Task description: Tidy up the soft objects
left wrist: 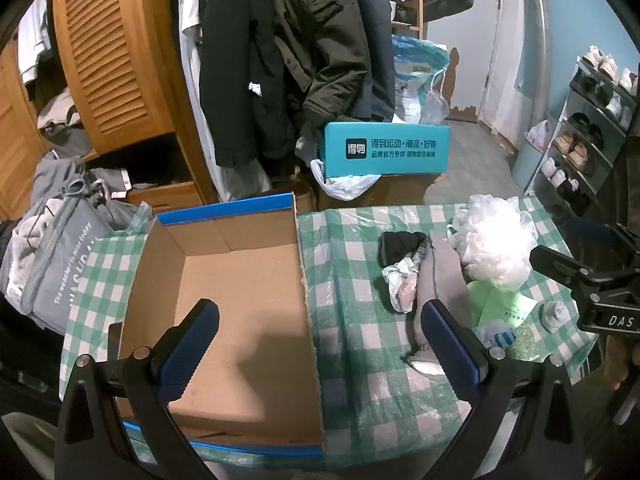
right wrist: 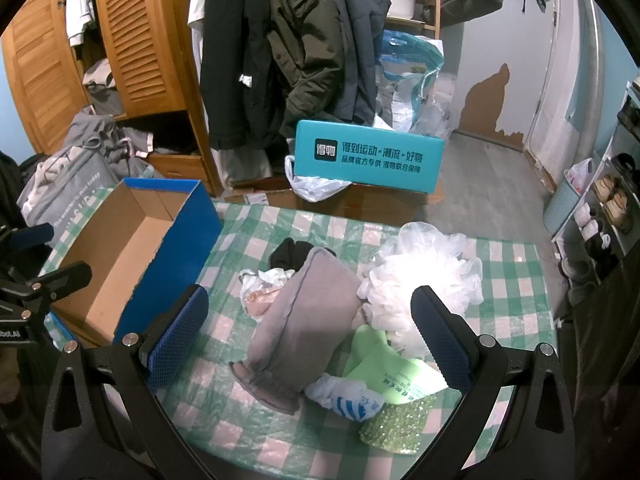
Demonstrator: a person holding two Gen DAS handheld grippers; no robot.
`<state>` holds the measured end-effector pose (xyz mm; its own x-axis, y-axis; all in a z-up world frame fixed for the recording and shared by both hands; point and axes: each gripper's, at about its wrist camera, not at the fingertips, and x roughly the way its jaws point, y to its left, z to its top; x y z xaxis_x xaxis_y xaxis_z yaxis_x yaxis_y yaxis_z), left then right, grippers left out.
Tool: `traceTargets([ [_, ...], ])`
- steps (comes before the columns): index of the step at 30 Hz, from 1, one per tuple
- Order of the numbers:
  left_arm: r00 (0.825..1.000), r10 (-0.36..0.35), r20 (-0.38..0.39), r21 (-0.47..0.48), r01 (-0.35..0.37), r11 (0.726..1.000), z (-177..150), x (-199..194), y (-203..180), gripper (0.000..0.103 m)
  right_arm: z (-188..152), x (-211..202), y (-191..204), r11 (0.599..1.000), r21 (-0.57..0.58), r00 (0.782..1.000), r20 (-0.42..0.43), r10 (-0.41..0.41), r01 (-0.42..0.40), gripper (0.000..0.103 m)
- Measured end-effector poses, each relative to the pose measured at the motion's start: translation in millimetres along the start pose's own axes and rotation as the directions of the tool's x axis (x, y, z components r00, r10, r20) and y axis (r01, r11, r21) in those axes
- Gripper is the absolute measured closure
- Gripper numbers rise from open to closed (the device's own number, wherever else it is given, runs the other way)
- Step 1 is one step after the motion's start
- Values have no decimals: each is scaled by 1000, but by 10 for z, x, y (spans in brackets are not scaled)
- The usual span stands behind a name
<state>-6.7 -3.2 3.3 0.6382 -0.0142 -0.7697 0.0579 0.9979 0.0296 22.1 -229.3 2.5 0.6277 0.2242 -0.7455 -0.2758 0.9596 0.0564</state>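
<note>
An empty cardboard box with blue sides sits on the left of the checkered table. To its right lies a pile of soft things: a grey sock, a white mesh bath pouf, a black sock, a crumpled plastic bag, a green packet, a white-and-blue sock and a glittery green sponge. My left gripper is open over the box's right wall. My right gripper is open just above the grey sock.
The table wears a green-and-white checkered cloth. Behind it stand a teal shoebox, hanging coats and a wooden wardrobe. A grey laundry bag sits left; a shoe rack stands right.
</note>
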Motion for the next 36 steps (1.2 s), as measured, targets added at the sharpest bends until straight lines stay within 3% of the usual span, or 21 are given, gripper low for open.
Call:
traceTargets([
  [36, 1000, -2, -3, -2, 1, 1000, -15, -4, -5, 1, -3, 3, 18, 1000, -4, 1000, -3, -2, 2, 3],
])
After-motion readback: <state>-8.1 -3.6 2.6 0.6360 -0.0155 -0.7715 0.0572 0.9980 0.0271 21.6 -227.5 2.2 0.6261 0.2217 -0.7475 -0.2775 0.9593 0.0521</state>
